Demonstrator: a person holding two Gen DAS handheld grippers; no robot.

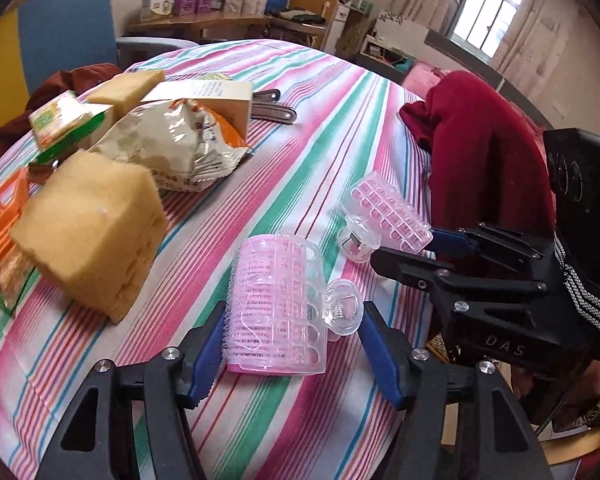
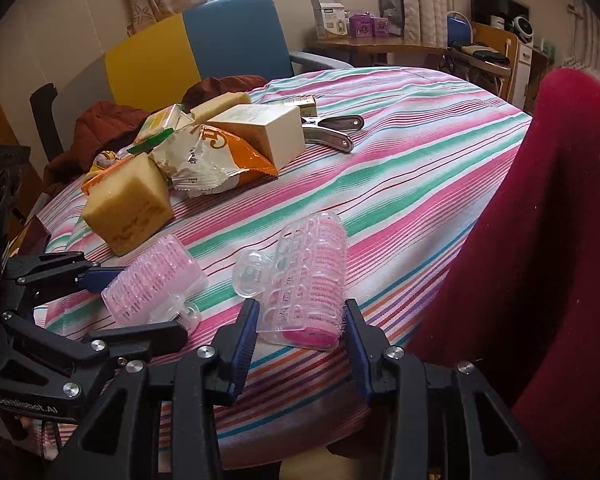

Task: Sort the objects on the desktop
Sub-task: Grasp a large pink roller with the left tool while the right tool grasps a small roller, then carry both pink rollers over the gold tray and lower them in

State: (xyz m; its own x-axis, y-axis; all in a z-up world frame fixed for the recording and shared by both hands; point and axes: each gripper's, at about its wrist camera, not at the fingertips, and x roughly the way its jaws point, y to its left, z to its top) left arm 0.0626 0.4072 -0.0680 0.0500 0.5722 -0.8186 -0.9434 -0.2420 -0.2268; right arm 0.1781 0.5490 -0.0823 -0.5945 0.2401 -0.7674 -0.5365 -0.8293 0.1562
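On the striped tablecloth [image 1: 300,128], the left gripper [image 1: 292,344] stands open around one pink hair roller [image 1: 276,304], its pads not pressing. The right gripper [image 2: 300,336] brackets the second hair roller [image 2: 312,280], jaws narrow, seemingly touching. Each should close gently on the roller's body, avoiding the clear clip

Right gripper [image 2: 300,332] straddles one pink roller [image 2: 312,280], jaws flanking its near end; contact's unclear. At nine o'clock, the left gripper [image 2: 128,300] brackets a second roller [image 2: 156,280]. A sponge [image 2: 130,206] sits at eleven o'clock.
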